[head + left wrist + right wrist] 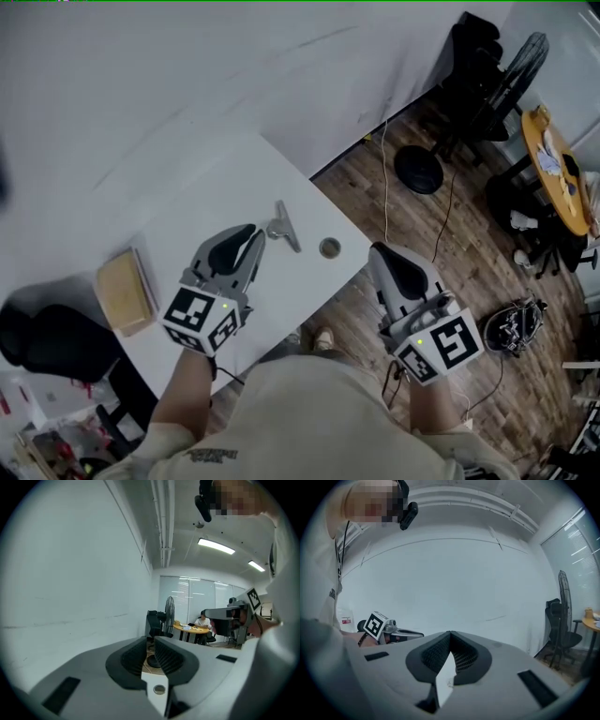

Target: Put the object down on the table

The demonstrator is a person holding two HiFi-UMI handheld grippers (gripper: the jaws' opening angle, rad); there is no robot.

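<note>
Clip (281, 226), grey metal, near right edge of tabletop (211, 183), bare white around; left tool (257, 234) nearly together, empty; right tool (376, 249) together.

White table (225, 187), silver clip (281, 228), tan block (125, 292), brown plank floor (469, 253), yellow round tabletop (553, 169)

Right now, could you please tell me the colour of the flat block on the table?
The block is light tan; clearest in the head view.
</note>
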